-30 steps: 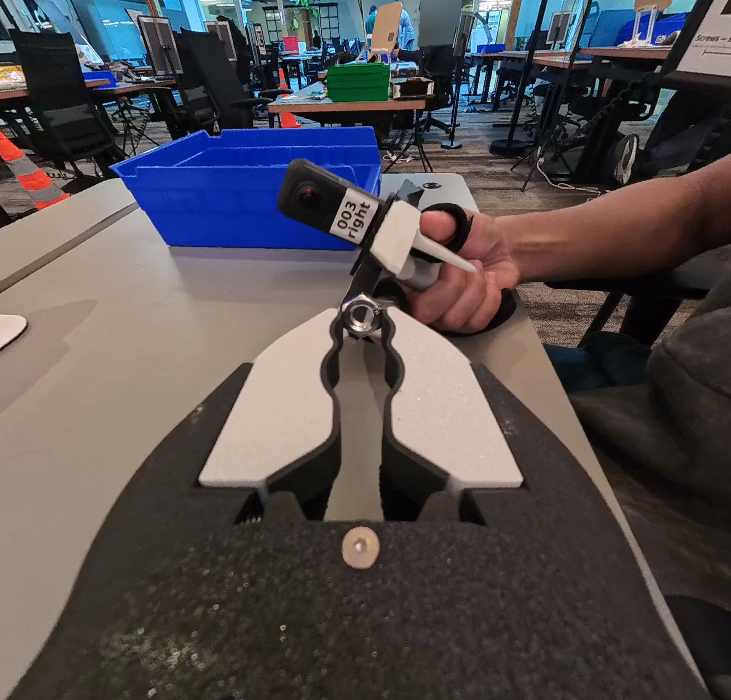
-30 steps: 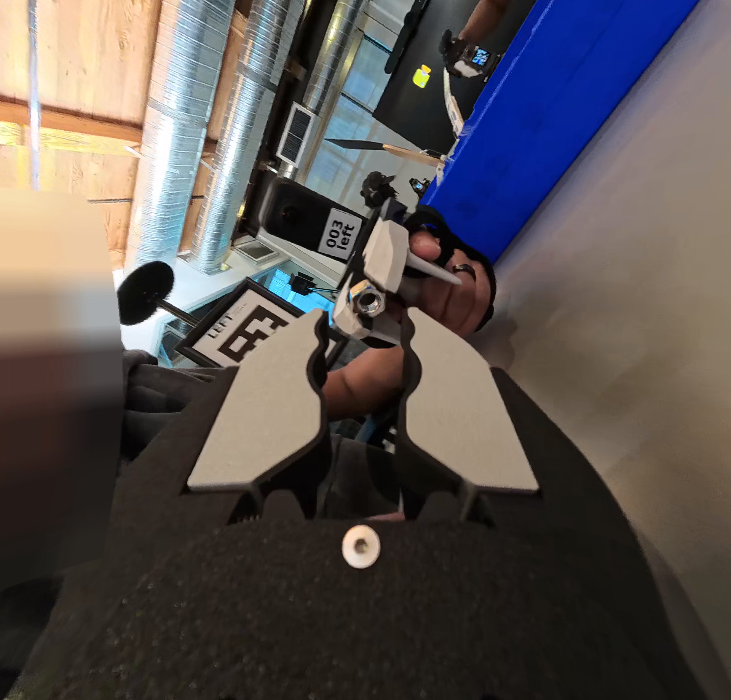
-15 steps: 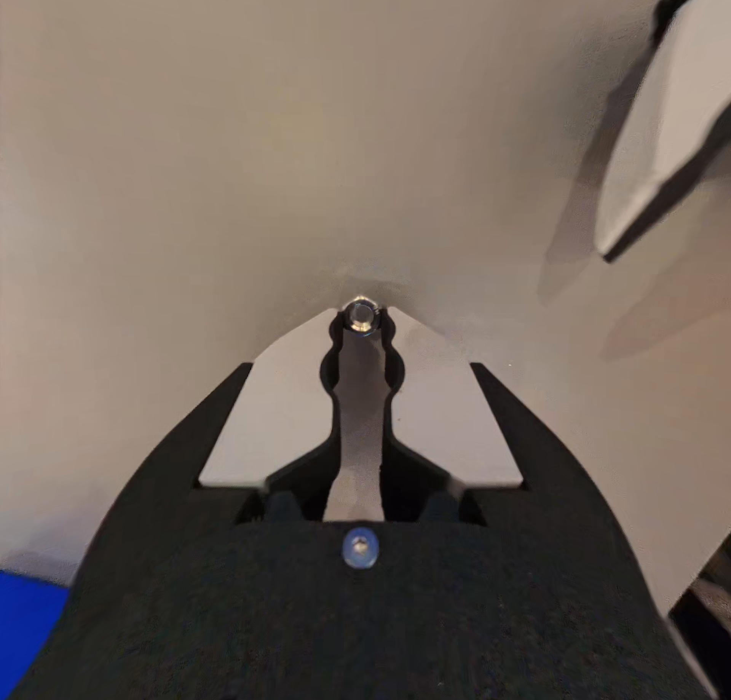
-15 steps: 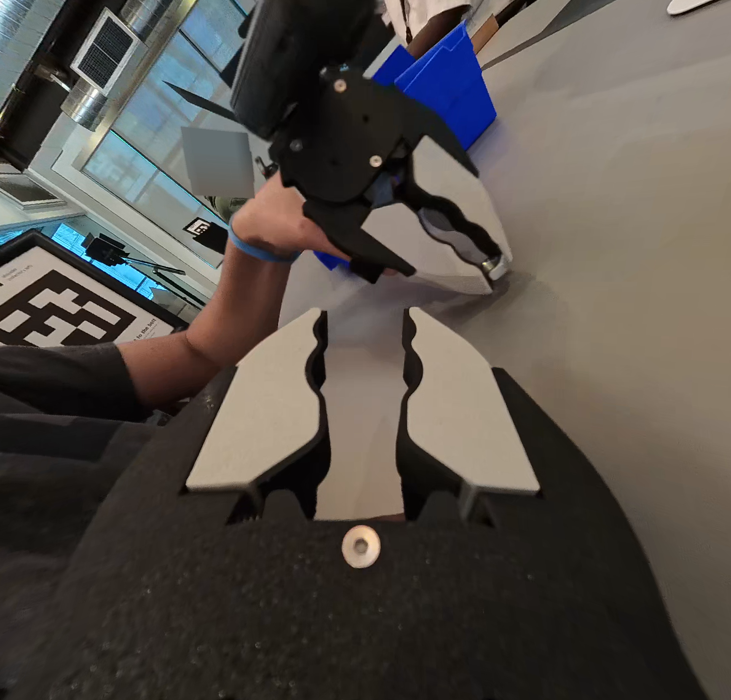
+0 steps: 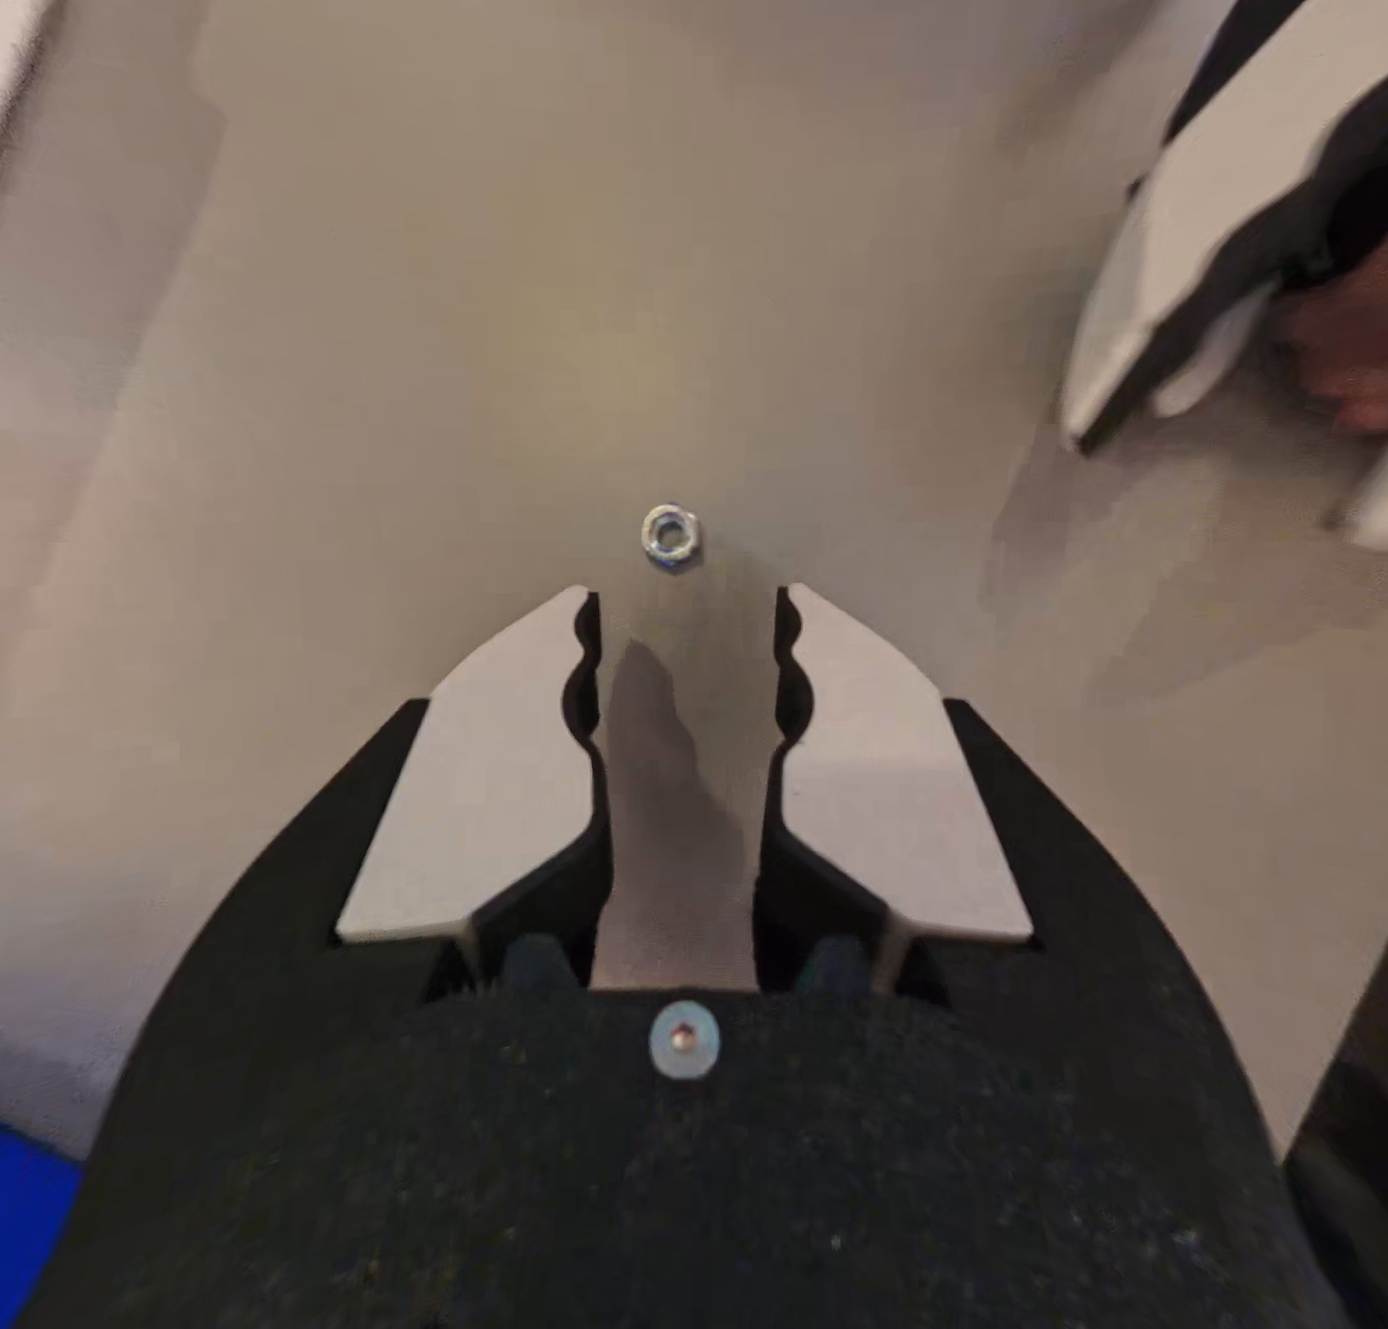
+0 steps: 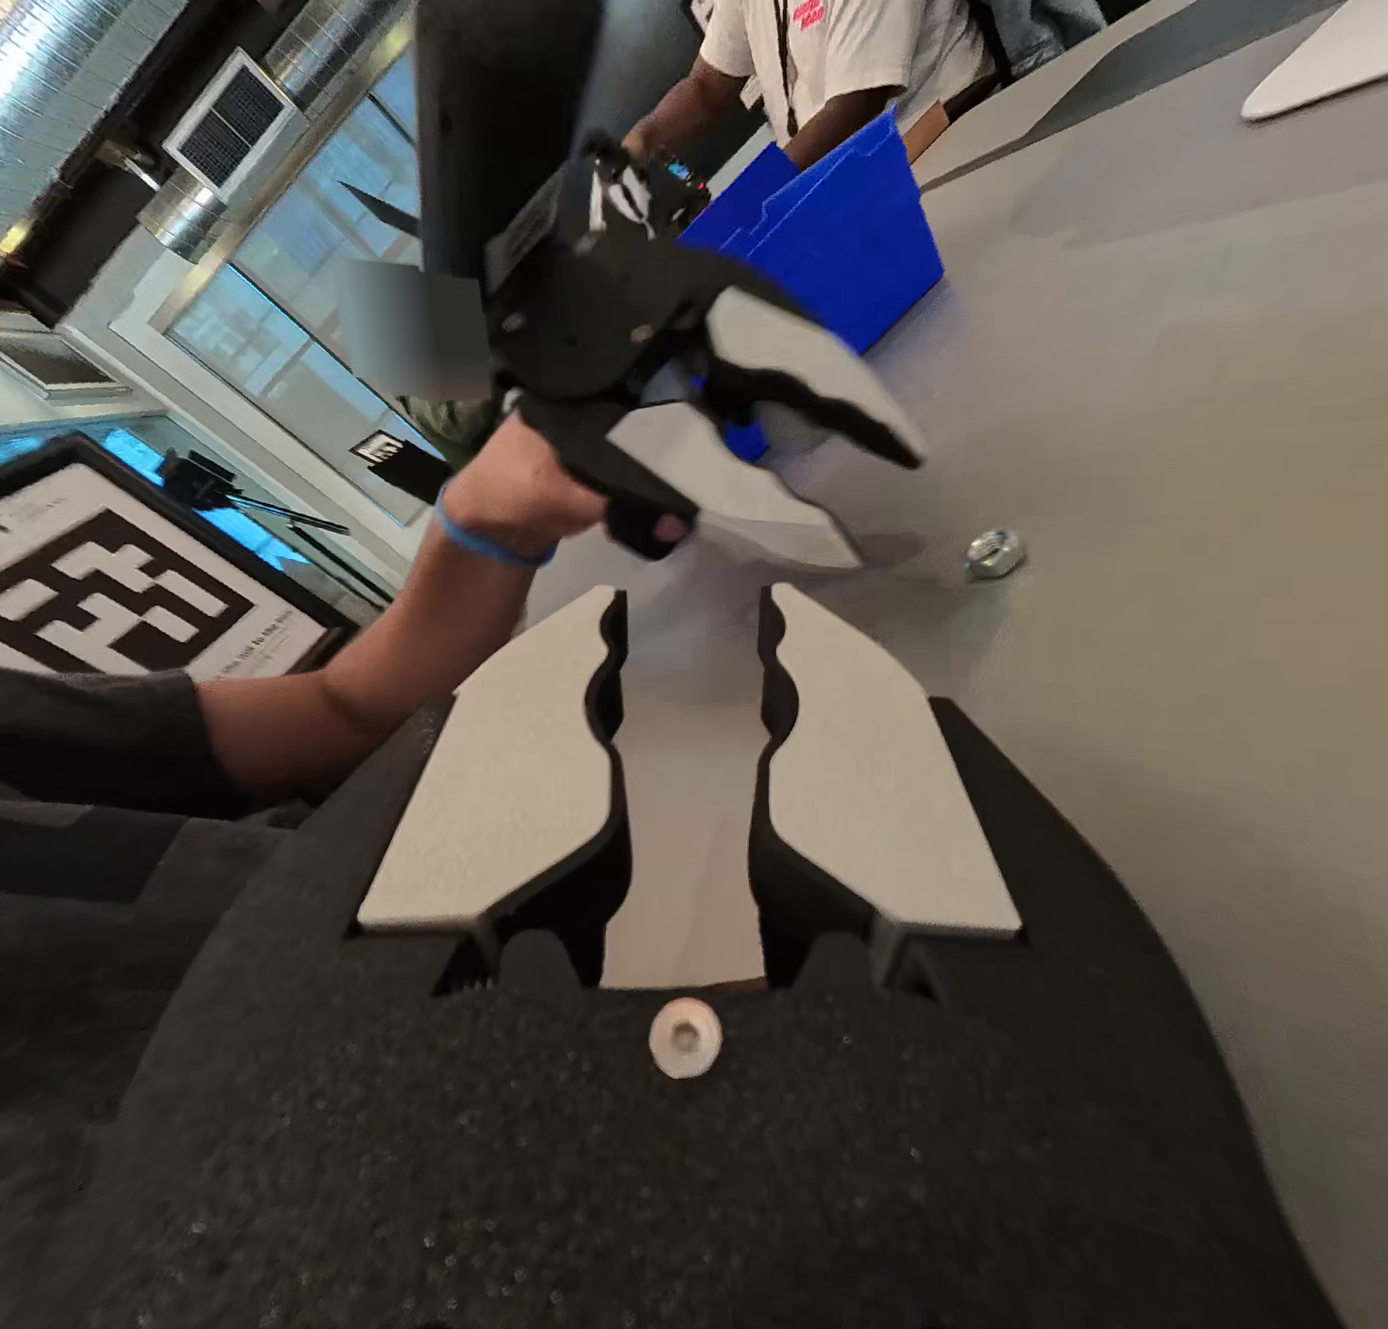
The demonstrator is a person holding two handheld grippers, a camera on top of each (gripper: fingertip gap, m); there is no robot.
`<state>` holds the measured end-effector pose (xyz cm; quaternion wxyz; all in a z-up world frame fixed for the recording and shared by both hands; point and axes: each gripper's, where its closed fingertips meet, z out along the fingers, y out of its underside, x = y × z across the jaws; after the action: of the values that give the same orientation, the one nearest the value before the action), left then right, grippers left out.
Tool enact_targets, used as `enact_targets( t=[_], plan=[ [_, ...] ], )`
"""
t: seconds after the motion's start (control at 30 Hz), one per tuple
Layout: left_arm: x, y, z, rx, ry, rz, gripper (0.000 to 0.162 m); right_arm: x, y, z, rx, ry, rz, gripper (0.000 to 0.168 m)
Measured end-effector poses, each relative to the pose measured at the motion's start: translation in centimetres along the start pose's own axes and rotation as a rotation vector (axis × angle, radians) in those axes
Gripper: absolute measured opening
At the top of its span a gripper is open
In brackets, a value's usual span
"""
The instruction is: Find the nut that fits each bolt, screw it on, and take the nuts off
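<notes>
A small silvery hex nut lies flat on the grey table, its bore facing up, just above the middle of the left wrist view. In the right wrist view the same nut sits right of centre on bare tabletop, apart from everything else.

It looks light, hard and smooth, so it will likely skid or flip if nudged from one side. The sensible hold is across two opposite flats, tips low against the table, closing evenly.

The left gripper sits just below the nut in its own view, jaws parted with clear space between them and nothing held. The nut lies just beyond the tips. In the right wrist view this gripper appears blurred above centre, its tips near the nut but apart from it.

The right gripper is also spread and empty, filling the lower half of its frame.

A blue bin stands on the table at upper centre right. No bolt is visible.
</notes>
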<state>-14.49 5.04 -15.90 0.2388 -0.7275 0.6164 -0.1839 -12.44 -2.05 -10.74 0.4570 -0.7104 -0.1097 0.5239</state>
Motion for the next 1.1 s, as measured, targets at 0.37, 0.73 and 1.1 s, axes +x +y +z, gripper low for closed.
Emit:
enact_targets(
  t=[0.37, 0.73, 1.1],
  plan=[
    [5.0, 6.2, -9.3, 0.666, -0.060, -0.447, 0.033, 5.5, -1.7, 3.1, -0.756, 0.454, -0.798, 0.040],
    [6.9, 6.3, -8.0, 0.570, 0.024, -0.331, 0.034, 11.1, 1.3, 5.9, -1.150, 0.434, -0.715, 0.031],
    [6.9, 6.6, -8.0, 0.561, 0.031, -0.318, 0.035, 6.1, -3.5, 4.4, -0.939, 0.381, -0.864, 0.017]
  ],
)
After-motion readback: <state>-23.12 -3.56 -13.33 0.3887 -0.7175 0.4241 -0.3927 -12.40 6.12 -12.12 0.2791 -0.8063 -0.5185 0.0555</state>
